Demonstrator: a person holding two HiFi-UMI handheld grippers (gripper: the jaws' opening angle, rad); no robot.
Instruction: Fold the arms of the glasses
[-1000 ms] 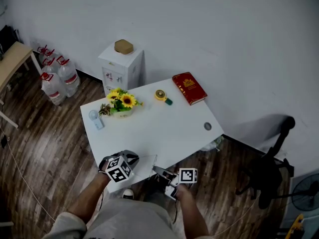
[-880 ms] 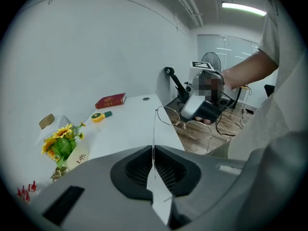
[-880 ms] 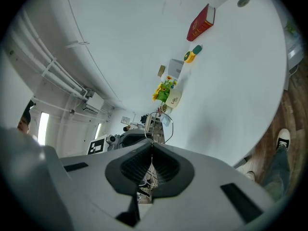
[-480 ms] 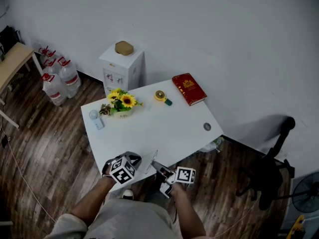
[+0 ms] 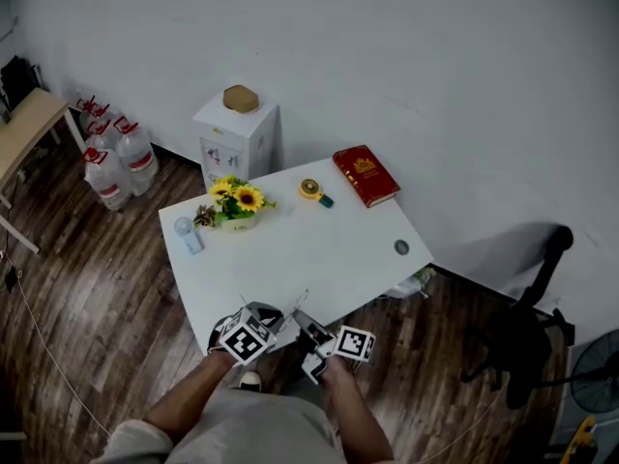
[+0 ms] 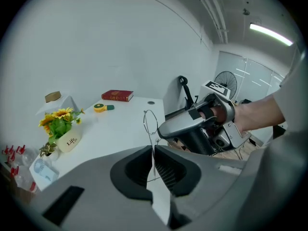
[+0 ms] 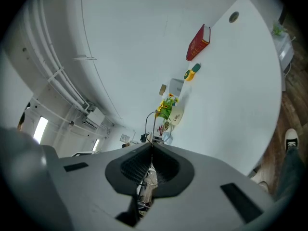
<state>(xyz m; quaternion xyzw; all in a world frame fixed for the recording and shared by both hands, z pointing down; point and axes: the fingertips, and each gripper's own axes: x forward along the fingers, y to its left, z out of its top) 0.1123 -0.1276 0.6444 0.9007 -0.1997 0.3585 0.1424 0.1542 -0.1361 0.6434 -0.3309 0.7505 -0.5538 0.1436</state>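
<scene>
Thin wire-rimmed glasses [image 5: 294, 308] hang above the front edge of the white table [image 5: 319, 249], held between both grippers. My left gripper [image 5: 279, 321] is shut on a thin wire part of the frame; in the left gripper view a lens rim [image 6: 150, 121] sticks up past the closed left gripper [image 6: 153, 150]. My right gripper [image 5: 302, 322] comes in from the right, almost tip to tip with the left, and it too is shut on the frame. In the right gripper view a lens rim [image 7: 155, 123] stands just beyond the closed right gripper [image 7: 152, 148]. Which arm each holds I cannot tell.
On the table stand a sunflower pot [image 5: 237, 202], a yellow tape measure [image 5: 312, 189], a red book [image 5: 366, 173], a small pale-blue object [image 5: 187, 231] and a round grommet [image 5: 401, 247]. Behind are a white cabinet [image 5: 237, 135] and water bottles [image 5: 111, 158]. An office chair [image 5: 527, 327] is at right.
My left gripper has moved right and rolled, closing the gap to the right gripper. The right gripper has shifted slightly left. The glasses stay held between them.
</scene>
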